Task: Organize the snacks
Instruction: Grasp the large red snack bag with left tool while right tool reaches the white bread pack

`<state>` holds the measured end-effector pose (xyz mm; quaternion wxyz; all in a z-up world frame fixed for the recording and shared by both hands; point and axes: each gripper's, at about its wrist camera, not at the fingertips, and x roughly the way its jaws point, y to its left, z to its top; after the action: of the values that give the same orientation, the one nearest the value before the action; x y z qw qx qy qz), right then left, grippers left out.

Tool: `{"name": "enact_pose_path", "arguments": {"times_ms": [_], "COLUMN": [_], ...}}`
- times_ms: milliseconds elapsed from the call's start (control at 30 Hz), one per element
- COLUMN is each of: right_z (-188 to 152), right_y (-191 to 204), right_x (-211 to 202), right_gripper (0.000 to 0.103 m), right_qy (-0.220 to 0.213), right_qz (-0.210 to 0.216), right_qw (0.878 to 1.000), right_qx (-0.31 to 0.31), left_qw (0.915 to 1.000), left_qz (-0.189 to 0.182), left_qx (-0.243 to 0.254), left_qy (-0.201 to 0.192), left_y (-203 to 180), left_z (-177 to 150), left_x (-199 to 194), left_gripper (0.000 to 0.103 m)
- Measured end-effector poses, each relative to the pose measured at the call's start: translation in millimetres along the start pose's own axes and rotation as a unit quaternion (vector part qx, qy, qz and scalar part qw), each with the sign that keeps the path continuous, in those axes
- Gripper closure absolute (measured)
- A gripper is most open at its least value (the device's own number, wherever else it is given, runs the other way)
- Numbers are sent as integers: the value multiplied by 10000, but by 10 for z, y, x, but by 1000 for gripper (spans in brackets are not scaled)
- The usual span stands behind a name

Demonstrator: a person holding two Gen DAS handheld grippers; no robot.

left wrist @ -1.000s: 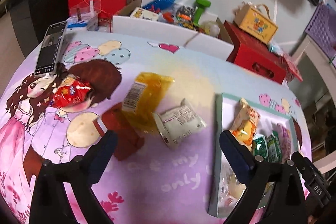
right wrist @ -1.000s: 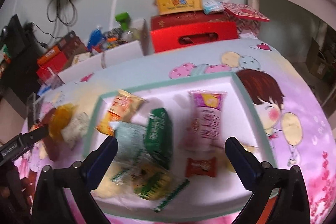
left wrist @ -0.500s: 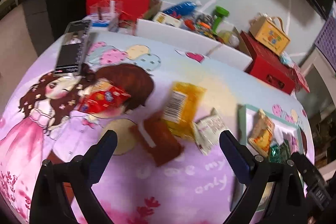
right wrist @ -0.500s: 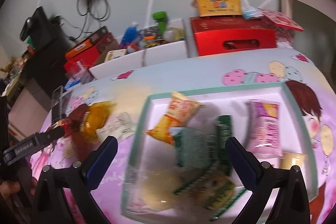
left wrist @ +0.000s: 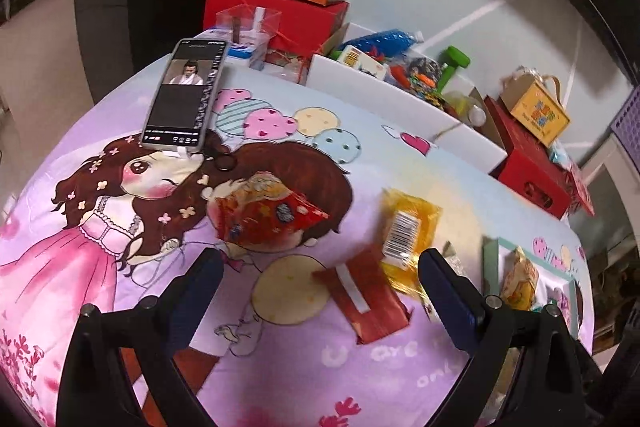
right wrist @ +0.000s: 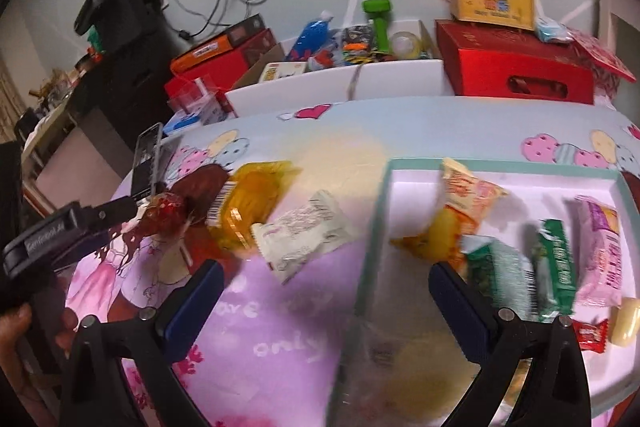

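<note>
Task partly done: several snacks inside tray (right wrist: 500, 167). Outside on cloth: red packet (left wrist: 272, 217), brown packet (left wrist: 366, 301), yellow packet (left wrist: 406, 235), white packet (right wrist: 304, 235). Left gripper (left wrist: 320, 281), right gripper (right wrist: 326, 289): jaws spread, empty.

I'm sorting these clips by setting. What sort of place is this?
Probably a lived-in home room: a table under a cartoon-print cloth, a propped phone playing video, gift boxes and household clutter along the wall.
</note>
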<state>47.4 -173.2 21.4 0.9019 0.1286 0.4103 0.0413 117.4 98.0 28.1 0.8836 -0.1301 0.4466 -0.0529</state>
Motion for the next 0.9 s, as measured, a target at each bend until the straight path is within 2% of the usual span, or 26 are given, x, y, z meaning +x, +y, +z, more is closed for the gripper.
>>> {"name": "enact_pose_path", "arguments": {"times_ms": [233,367,467,633,900], "right_z": [34,57,108,214,291], "right_y": [271,333,353,367,298], "right_x": [168,312,408,563,831], "right_gripper": [0,8,9,12,20], "right_qy": [-38,72,108,153,312], "right_qz": [-145,-109,-138,-224,-309], "right_qw": [9992,9992,9991,9990,9990], "right_qx": [-359,-365,-392,-361,-83], "left_qw": [9992,9950,9919,9914,9932], "left_qz": [-86,-405,-559,-435,-108], "left_qx": [-384,-893,-1110,-1167,-1080], "left_qy": [81,194,267,414,409], "left_y": [310,471,516,519,602], "left_z": [86,150,188,263,428], "left_x": [173,344,423,559,740], "left_gripper": [5,5,5,5,5]}}
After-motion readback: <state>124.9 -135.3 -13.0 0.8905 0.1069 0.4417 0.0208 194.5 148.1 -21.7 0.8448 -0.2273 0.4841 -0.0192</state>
